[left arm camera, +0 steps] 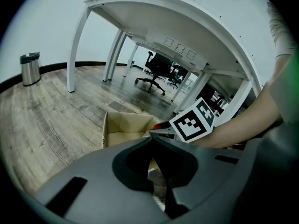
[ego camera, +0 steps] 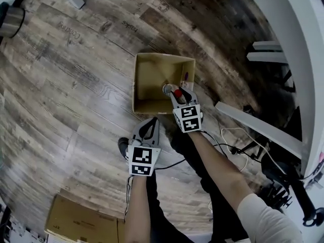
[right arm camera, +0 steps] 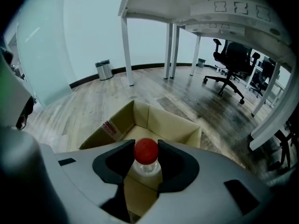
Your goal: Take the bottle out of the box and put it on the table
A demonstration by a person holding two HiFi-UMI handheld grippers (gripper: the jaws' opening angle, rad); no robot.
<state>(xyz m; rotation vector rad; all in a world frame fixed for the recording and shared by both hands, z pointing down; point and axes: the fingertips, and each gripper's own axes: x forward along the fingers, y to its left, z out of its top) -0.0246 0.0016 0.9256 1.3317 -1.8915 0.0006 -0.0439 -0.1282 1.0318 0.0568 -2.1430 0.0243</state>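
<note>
Desk legs (right arm camera: pixel 126 50) and bin (right arm camera: pixel 103 70) stand beyond the box (right arm camera: pixel 163 120)

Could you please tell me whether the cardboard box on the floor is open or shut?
Open: the box shows its inner walls and bottom from above, with no flaps across.

We log bright, diffuse light; wooden floor (ego camera: pixel 61 85) shaded under the white table (ego camera: pixel 309 59). Heavy fisheye bending, black corners; gripper views' foreground blurred.

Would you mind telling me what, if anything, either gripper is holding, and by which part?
The right gripper grips the bottle at its top, around the red cap and neck. The left gripper is shut on nothing.
</note>
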